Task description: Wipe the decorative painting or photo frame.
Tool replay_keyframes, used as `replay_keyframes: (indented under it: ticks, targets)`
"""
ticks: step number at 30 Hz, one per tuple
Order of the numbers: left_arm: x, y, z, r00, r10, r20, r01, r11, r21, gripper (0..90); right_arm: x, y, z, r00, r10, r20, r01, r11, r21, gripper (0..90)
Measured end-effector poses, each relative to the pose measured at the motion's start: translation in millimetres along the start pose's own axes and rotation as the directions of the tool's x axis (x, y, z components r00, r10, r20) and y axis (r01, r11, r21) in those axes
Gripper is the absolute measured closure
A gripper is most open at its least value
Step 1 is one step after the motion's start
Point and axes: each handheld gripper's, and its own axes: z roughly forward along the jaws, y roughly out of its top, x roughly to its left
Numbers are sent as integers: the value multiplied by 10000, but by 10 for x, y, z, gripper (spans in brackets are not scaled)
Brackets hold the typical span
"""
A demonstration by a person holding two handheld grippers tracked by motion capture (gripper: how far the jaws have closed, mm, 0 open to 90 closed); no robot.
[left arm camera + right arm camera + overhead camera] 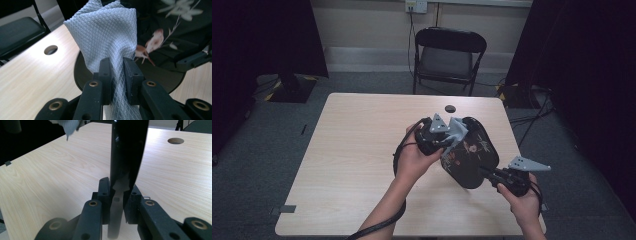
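The left gripper (451, 131) has its 2 jaws clamped on a pale grey cloth (107, 37), which bunches up out of them and presses against the decorated face of a black tray (472, 155). The tray sits right of centre on the table (357, 150), tilted up, its flower-and-bird pattern facing the cloth. The right gripper (486, 172) pinches the tray's near right rim between its jaws. The tray's far edge seems to rest on the table, though that contact is hard to see.
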Motion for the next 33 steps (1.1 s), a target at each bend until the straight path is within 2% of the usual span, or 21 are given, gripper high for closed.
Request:
replay_keyframes:
  ticks: [15, 21, 28, 31, 33]
  targets:
    - [-92, -487, 277, 9987, -356, 376, 325, 9963, 794, 781, 7, 4, 2, 10000, -4, 19, 4, 10000, 17, 789]
    - [-135, -711, 415, 9967, -602, 542, 534, 9915, 1186, 781, 12, 5, 2, 10000, -19, 33, 19, 10000, 18, 788]
    - [-203, -895, 527, 9947, -770, 674, 650, 9841, 1656, 781, 15, 6, 4, 10000, -14, 45, 14, 10000, 25, 788]
    - [-232, -960, 580, 9950, -572, 817, 402, 9796, 1968, 781, 19, 5, 4, 10000, -49, 65, 49, 10000, 25, 788]
    - [-246, -993, 605, 9948, -579, 832, 394, 9772, 2086, 781, 21, 5, 4, 10000, -41, 74, 41, 10000, 25, 788]
